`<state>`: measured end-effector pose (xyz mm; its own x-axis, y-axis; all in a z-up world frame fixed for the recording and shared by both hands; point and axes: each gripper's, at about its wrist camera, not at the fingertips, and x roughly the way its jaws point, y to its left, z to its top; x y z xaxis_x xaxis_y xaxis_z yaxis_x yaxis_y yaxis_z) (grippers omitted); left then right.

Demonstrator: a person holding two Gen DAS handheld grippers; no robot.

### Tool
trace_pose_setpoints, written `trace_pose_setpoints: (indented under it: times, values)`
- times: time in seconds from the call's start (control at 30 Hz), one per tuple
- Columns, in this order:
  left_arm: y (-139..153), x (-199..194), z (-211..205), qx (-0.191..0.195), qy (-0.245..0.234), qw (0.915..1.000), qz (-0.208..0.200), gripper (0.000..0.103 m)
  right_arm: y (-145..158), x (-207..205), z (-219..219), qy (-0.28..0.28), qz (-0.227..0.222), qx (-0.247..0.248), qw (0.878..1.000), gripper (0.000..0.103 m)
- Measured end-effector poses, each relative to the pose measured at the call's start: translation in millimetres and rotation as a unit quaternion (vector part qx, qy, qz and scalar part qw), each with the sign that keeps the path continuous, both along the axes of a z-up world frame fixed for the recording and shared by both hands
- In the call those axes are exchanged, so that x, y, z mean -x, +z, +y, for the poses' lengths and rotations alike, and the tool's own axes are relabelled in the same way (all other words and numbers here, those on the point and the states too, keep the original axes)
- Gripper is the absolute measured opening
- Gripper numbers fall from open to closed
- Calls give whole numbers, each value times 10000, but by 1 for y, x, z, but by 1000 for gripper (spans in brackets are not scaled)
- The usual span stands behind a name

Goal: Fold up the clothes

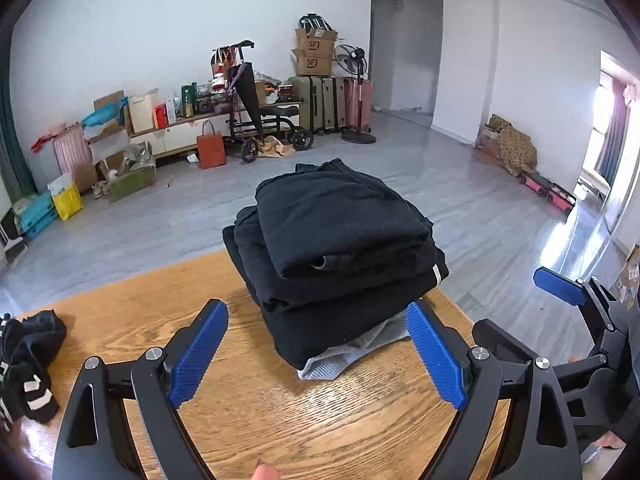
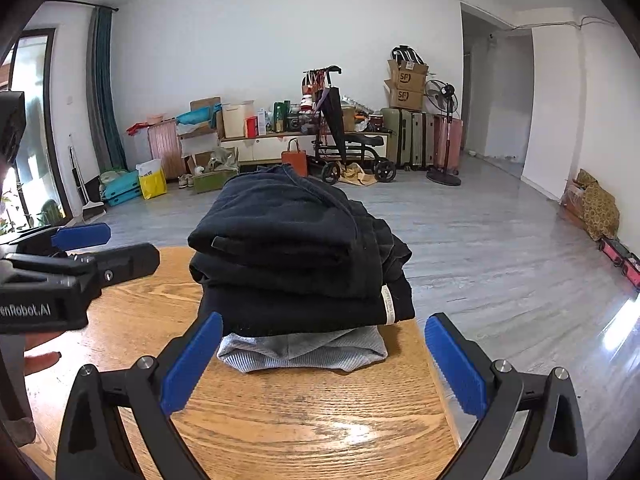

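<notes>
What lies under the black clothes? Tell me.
A folded grey garment lies under the black clothes, on the wooden table. Only its front edge shows; the rest is covered.

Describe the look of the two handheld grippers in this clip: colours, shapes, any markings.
Both match. The left gripper and right gripper have matte black, curved, forked frames with triangular cut-outs and silver round bolts at the joints. Their fingers carry blue pads with a fine ridged texture and toothed edges. In the right wrist view, white lettering ending "enRobot.AI" shows on the left gripper's black body. No cables are visible.

Left gripper (image 1: pixel 316 356) fingers spread wide, right gripper (image 2: pixel 324 364) likewise, both angled downward
</notes>
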<state>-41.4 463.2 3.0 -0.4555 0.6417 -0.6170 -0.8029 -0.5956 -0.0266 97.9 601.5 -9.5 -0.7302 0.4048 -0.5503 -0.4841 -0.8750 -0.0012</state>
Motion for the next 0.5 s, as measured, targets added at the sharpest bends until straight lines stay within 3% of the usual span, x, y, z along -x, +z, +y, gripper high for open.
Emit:
trace_pose_setpoints:
  times: [0.13, 0.17, 0.2, 0.5]
  values:
    - [0, 0, 1, -3, -29, 10000, -35, 92, 0, 2, -1, 0, -1, 16, 10000, 103]
    - [1, 0, 1, -22, -29, 10000, -30, 94, 0, 2, -2, 2, -4, 15, 10000, 103]
    - [2, 0, 0, -53, -34, 10000, -19, 103, 0, 3, -2, 2, -9, 14, 10000, 103]
    - [8, 4, -4, -47, 91, 9999, 75, 103, 1, 7, -3, 12, -2, 96, 10000, 103]
